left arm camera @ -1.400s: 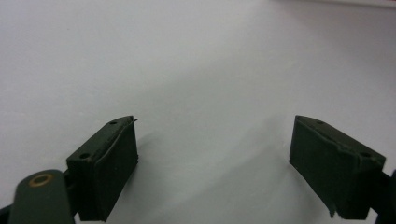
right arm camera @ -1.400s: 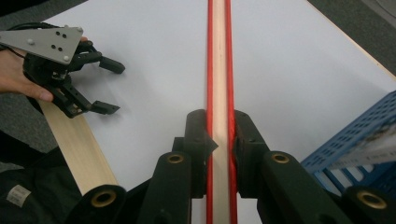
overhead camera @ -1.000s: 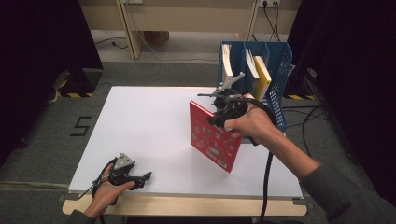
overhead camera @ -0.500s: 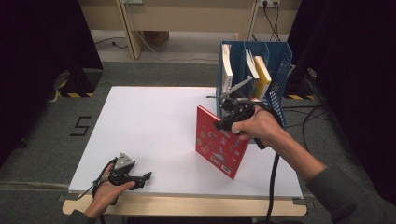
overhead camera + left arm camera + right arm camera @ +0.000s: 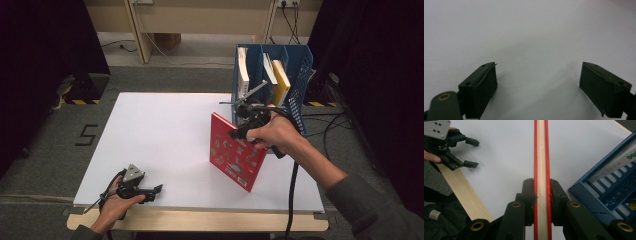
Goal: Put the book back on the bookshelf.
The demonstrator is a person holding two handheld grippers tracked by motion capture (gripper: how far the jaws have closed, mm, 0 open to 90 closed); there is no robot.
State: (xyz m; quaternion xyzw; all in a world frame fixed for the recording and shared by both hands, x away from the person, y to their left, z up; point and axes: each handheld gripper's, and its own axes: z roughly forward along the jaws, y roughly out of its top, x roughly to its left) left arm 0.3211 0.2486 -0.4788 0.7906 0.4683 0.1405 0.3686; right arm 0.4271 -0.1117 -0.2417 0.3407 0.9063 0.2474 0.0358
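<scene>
The right gripper has its jaws clamped on a red book. A blue basket sits just beside them. The left gripper has its jaws apart, with nothing between them.

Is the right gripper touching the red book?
Touching. The right gripper view shows the right gripper with both jaws pressed flat against the red book.

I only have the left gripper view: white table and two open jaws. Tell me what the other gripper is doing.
Observer: The right gripper is shut on the edge of a red book.
Operator: Say how the book sits.
Observer: On edge on the white table, tilted.
Operator: Report what is near it.
Observer: A blue basket stands just behind it, with several books upright inside.
</scene>
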